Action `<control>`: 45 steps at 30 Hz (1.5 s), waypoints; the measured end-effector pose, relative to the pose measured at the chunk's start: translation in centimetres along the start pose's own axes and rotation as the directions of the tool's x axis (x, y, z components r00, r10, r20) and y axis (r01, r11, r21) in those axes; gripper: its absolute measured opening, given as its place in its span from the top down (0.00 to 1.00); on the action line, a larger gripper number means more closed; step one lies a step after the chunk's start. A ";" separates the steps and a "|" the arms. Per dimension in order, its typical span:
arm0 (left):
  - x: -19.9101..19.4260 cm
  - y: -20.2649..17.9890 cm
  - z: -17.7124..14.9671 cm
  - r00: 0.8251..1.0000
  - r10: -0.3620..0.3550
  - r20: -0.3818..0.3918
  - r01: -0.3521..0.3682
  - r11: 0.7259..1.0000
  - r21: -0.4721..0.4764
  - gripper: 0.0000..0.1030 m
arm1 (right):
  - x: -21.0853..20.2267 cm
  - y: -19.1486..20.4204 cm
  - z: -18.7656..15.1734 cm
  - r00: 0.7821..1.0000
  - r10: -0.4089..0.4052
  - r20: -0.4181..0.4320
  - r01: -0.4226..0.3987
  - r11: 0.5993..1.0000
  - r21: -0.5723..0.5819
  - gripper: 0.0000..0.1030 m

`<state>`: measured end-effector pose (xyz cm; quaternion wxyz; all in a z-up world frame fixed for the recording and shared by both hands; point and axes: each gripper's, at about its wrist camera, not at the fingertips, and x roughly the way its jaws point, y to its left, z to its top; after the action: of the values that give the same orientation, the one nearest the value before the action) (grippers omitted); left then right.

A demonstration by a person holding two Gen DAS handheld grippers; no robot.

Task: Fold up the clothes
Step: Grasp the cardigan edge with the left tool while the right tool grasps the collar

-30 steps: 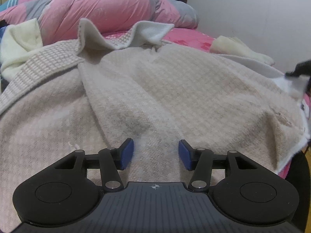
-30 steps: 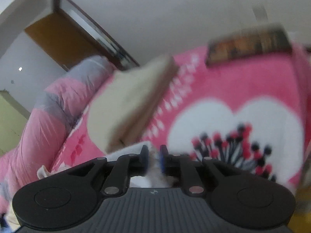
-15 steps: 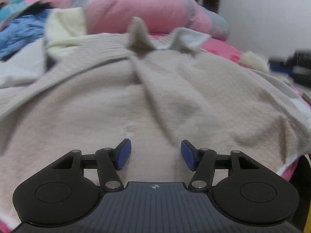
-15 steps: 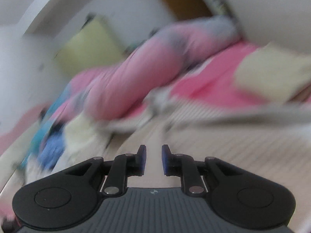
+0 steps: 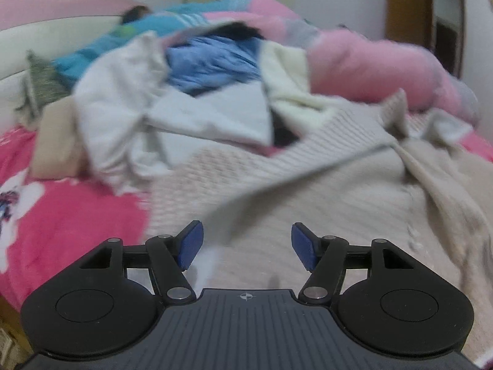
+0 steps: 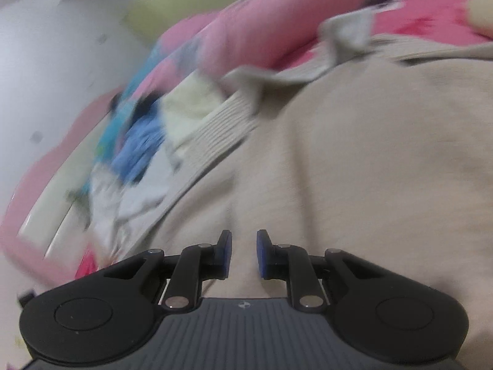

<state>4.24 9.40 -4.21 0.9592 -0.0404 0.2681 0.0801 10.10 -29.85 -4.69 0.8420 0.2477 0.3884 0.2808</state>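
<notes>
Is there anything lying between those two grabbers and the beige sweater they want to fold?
Nothing visible. The beige sweater lies bare directly below both sets of fingers; the heap of other clothes sits further back on the bed.

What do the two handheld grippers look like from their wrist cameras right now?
Both look alike. The left gripper has a ribbed dark grey body with a small crosshair mark, two rounded black housings, black link arms with silver pivot pins, and fingers faced with blue pads. The right gripper matches it. No cables, hands or sleeves show.
</notes>
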 end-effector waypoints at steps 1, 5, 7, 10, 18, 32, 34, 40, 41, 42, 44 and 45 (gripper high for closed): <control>-0.6 0.9 -0.1 0.999 -0.011 0.041 0.012 0.999 -0.043 0.37 | 0.8 0.3 -0.2 1.000 0.002 -0.023 -0.003 1.000 -0.013 0.82; -1.0 3.2 -0.3 0.994 -0.032 0.109 0.044 0.993 -0.109 0.21 | 2.7 -2.0 -0.5 0.987 -0.159 -0.027 0.160 0.985 0.057 0.83; 0.4 3.4 -0.3 0.998 -0.029 0.062 0.033 0.997 -0.071 0.20 | 2.6 -3.1 -0.4 0.986 -0.168 -0.025 0.169 0.977 0.131 0.82; 2.6 3.5 -0.4 1.000 -0.005 -0.010 0.005 1.000 -0.020 0.21 | 1.4 -1.7 -0.4 0.984 -0.176 0.012 0.174 0.982 0.075 0.82; 4.4 5.3 -0.6 0.997 -0.028 -0.072 0.017 0.990 -0.140 0.78 | 2.3 1.8 0.8 0.990 -0.134 0.044 0.137 0.989 -0.060 0.82; 3.1 6.2 -0.5 0.992 -0.121 -0.042 0.100 0.937 -0.335 0.85 | 6.2 -1.6 4.3 1.000 -0.010 -0.023 0.013 0.990 0.142 0.72; 3.3 6.0 -0.8 0.993 -0.107 -0.048 0.086 0.944 -0.318 0.72 | 6.8 -0.9 6.0 0.999 0.038 -0.007 -0.036 0.985 0.169 0.60; 3.9 5.3 -1.7 0.997 -0.057 -0.061 0.045 0.981 -0.190 0.56 | 13.7 -0.7 9.9 0.996 0.082 -0.030 -0.069 0.954 0.291 0.54; 4.0 5.3 -1.9 0.998 -0.048 -0.051 0.039 0.983 -0.178 0.56 | 15.0 -0.8 10.5 0.996 0.078 -0.038 -0.063 0.949 0.308 0.54; 4.0 5.4 -2.0 0.998 -0.042 -0.044 0.034 0.985 -0.172 0.56 | 16.1 -1.0 10.9 0.997 0.064 -0.038 -0.048 0.946 0.322 0.54; 4.1 5.6 -2.3 0.999 -0.042 -0.032 0.035 0.984 -0.177 0.62 | 17.9 -1.4 11.8 0.999 0.026 -0.031 -0.014 0.939 0.343 0.54; 4.1 5.8 -2.3 0.998 -0.050 -0.029 0.044 0.980 -0.196 0.67 | 18.9 -1.6 12.3 1.000 0.004 -0.025 0.005 0.937 0.350 0.54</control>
<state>5.49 15.35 -8.55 0.9476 -0.1419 0.2740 0.0827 30.53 -20.90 -8.30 0.7795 0.3899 0.4430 0.2101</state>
